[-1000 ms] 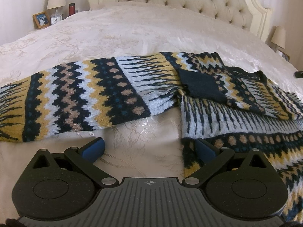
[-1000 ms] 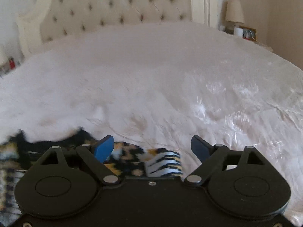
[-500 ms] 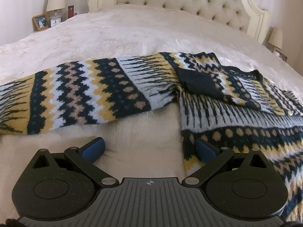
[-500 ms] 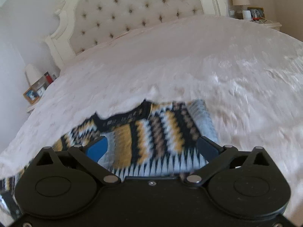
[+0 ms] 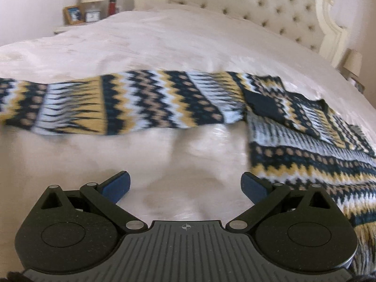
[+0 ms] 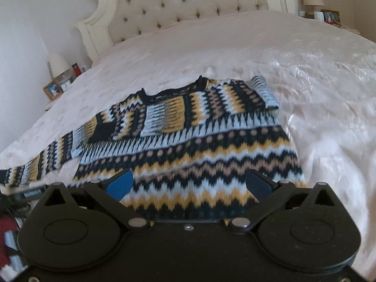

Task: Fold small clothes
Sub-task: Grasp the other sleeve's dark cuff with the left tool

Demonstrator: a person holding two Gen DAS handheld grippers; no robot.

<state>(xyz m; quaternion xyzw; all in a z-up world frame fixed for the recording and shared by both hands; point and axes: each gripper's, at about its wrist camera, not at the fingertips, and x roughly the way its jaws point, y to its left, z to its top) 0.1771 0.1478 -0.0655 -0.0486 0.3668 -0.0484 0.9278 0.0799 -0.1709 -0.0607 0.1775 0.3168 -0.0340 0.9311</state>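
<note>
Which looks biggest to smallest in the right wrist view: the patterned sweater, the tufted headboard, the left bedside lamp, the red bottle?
1. patterned sweater, nearest the camera, so its lead is partly nearness.
2. tufted headboard.
3. left bedside lamp.
4. red bottle, smallest.

Sweater (image 6: 188,141) flat on bed (image 6: 317,70), one sleeve (image 5: 117,103) stretched left, headboard (image 6: 188,7) behind
</note>
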